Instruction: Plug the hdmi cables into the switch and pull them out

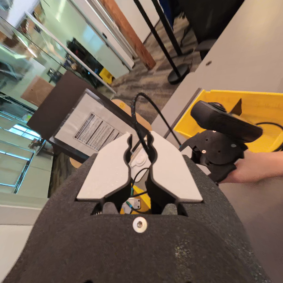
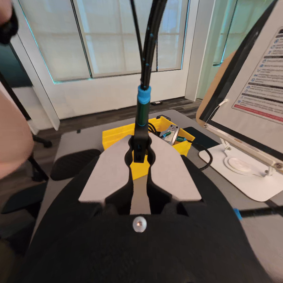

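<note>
While the right gripper (image 2: 140, 147) pinches the black plug (image 2: 139, 150) of an HDMI cable (image 2: 146, 58) near the tips of its pale fingers (image 2: 110, 166), the plug's green and blue collar stands upright above them and the black cord arcs up out of the picture. The fingers are nearly closed, with only the plug between them. Beyond and below sits a yellow bin (image 2: 116, 134) on the grey table (image 2: 73, 140), and in it lies the small silver switch (image 2: 170, 134) with green-collared plugs in two of its sides. To the right stands a tilted white board with a printed sheet (image 2: 251, 85) on a white base.

The left gripper (image 1: 140, 143) holds a thin black cable (image 1: 144, 145) against its right finger near the tips; its fingers are close together, a narrow gap showing between them. Through that gap the switch (image 1: 133, 204) and the yellow bin show below. At the right of the left wrist view, a hand (image 1: 254, 166) carries the other gripper in front of a second yellow bin (image 1: 260, 101).
</note>
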